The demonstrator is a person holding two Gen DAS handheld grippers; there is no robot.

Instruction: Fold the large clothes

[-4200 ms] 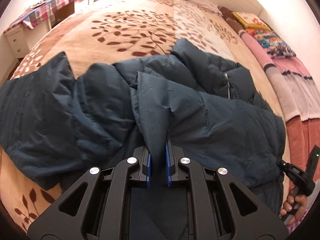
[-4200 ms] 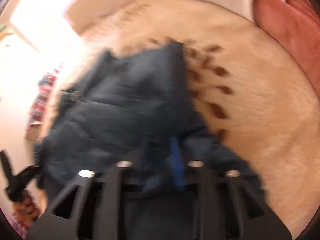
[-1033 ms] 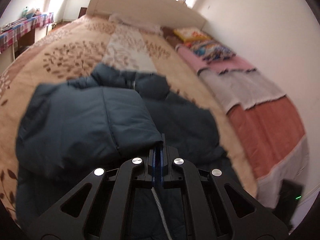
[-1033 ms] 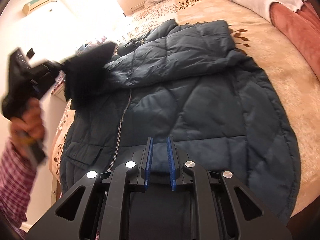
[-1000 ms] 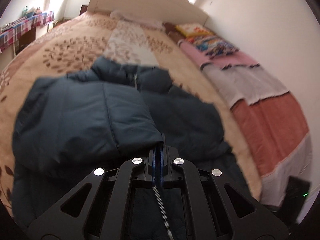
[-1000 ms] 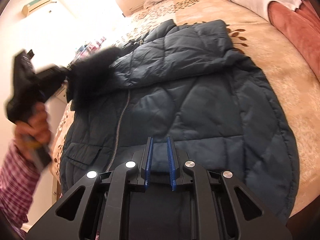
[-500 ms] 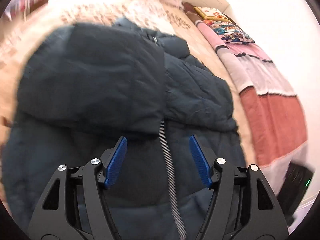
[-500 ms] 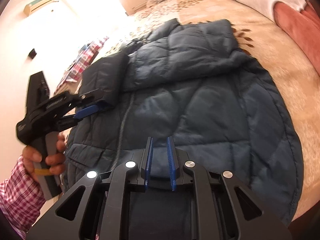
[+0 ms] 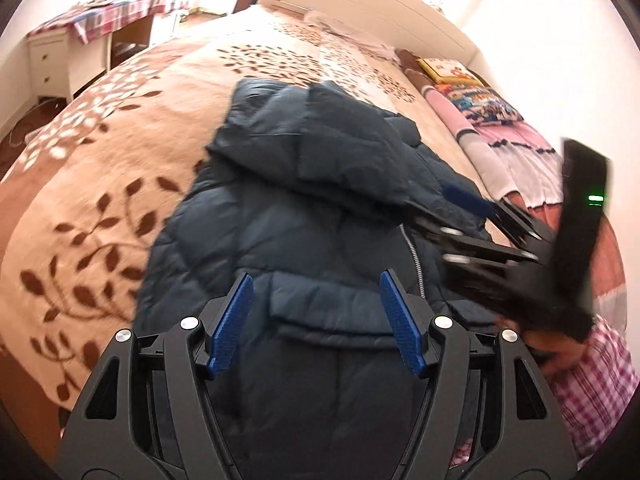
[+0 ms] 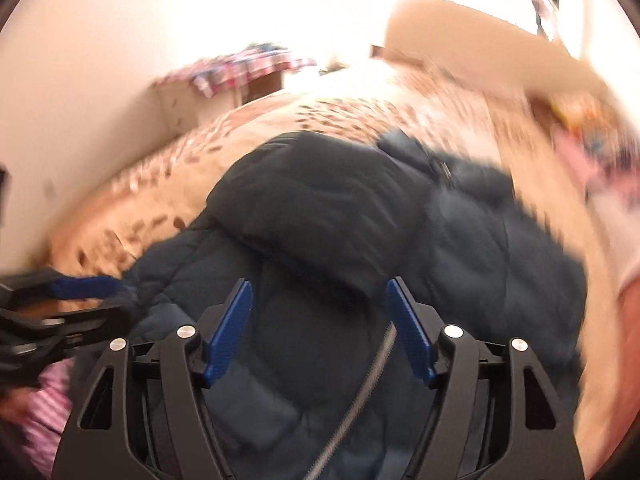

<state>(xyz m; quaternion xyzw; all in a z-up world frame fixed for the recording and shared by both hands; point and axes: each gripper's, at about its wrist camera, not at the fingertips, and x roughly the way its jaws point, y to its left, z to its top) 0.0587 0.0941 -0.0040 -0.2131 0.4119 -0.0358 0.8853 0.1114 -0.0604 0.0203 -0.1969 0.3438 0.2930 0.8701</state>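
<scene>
The dark blue padded jacket (image 9: 320, 208) lies on the bed (image 9: 120, 152) with its sleeves folded across its front, while the left gripper (image 9: 314, 322) hovers spread and the right gripper (image 10: 318, 330) is opening, both holding nothing.

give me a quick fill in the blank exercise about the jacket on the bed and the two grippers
1. The dark blue quilted puffer jacket lies on a beige blanket printed with brown ____.
2. The pads of the left gripper are coloured ____.
3. The right gripper has ____ gripped between its pads as its jaws open.
4. The metal fastener running down the jacket's front is a ____.

Missing words: leaves; blue; nothing; zipper
</scene>
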